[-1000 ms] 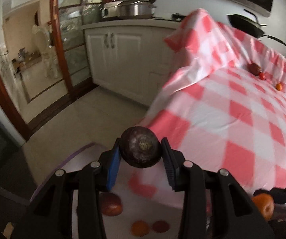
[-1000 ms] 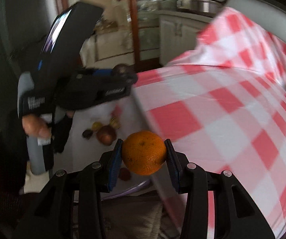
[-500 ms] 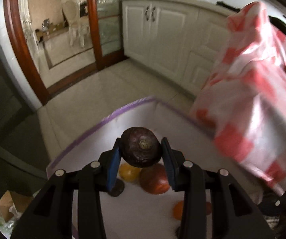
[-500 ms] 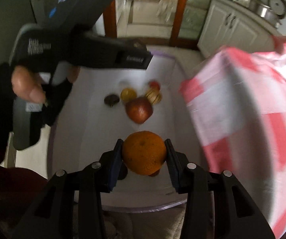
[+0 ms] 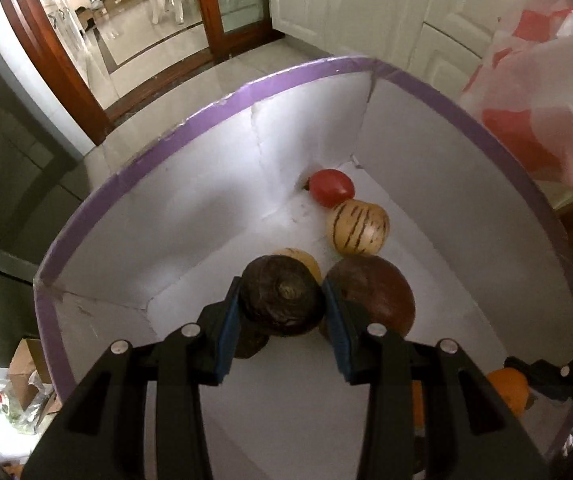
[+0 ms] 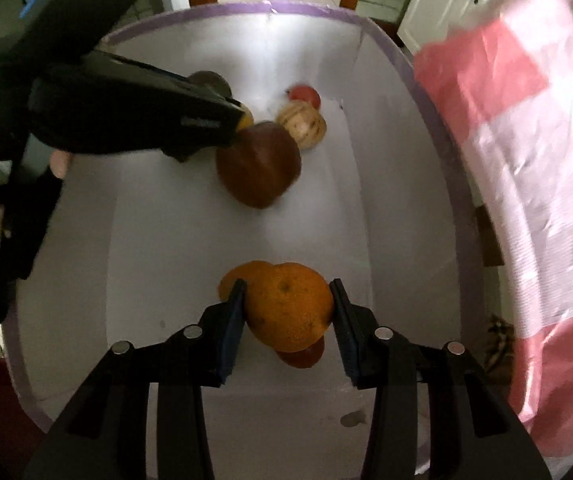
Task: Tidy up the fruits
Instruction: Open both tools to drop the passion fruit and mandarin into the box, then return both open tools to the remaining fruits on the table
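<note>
Over the white purple-rimmed box: left claw clamping a wrinkled dark round fruit, right claw clamping a dimpled orange.

Left gripper fingers clamped on a dark round fruit, right gripper fingers clamped on an orange, both angled downward.

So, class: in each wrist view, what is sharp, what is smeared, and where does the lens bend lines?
Left wrist view: the dark fruit in the left gripper is sharp, the box rim bows into a curve, the checked cloth is smeared. Right wrist view: the orange in the right gripper is crisp, the cloth streaks with motion blur.
</note>
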